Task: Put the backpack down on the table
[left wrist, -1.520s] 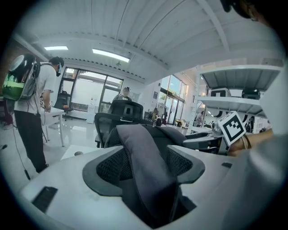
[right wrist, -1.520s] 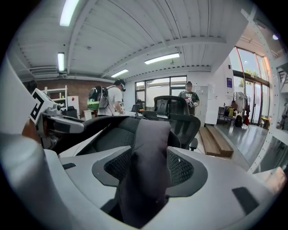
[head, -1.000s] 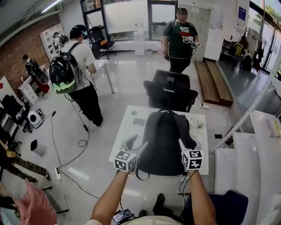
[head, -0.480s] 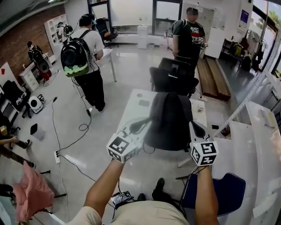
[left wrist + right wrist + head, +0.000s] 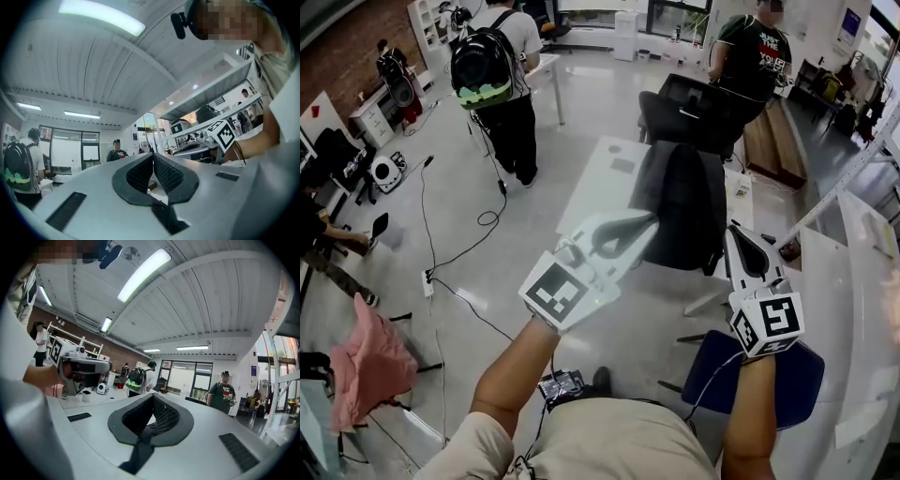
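Note:
The dark grey backpack lies flat on the white table, with no gripper touching it. My left gripper is raised in front of the backpack's left side, its jaws shut with nothing between them. To the right of the backpack, my right gripper is also lifted, shut and empty. The left gripper view shows its dark pads pressed together, pointing level across the room. In the right gripper view the pads meet too.
A black office chair stands behind the table and a blue chair is near my right arm. A person with a black-and-green backpack stands at the left and another person beyond the chair. Cables trail over the floor.
Both grippers stood open at the backpack's lower corners; both have shut empty and lifted toward the head camera. The backpack stays on the table.

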`<action>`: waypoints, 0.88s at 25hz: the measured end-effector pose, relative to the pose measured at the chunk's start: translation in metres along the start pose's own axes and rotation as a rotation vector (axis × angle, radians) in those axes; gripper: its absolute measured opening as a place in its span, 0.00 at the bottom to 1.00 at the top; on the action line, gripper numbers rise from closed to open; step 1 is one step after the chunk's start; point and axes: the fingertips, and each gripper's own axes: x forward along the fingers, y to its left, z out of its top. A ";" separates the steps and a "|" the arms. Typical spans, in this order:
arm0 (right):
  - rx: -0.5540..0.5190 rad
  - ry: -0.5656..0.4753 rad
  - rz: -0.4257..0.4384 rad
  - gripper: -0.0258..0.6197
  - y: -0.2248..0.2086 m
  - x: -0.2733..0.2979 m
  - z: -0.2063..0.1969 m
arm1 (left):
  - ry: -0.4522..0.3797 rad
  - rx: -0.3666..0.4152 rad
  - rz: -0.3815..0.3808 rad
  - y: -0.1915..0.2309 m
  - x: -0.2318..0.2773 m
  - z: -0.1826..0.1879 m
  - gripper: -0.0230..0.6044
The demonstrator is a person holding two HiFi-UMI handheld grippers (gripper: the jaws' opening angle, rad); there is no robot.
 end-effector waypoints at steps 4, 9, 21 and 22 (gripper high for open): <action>-0.010 -0.012 0.023 0.08 0.007 -0.038 0.004 | 0.020 0.029 0.008 -0.036 -0.009 0.011 0.07; -0.022 -0.003 0.049 0.08 0.013 -0.096 -0.003 | 0.056 0.053 -0.004 -0.099 -0.010 0.019 0.07; 0.025 0.045 0.076 0.08 0.037 -0.210 -0.032 | 0.120 0.030 0.023 -0.217 -0.023 0.006 0.07; 0.030 0.049 0.079 0.08 0.040 -0.216 -0.035 | 0.124 0.026 0.030 -0.221 -0.026 0.004 0.07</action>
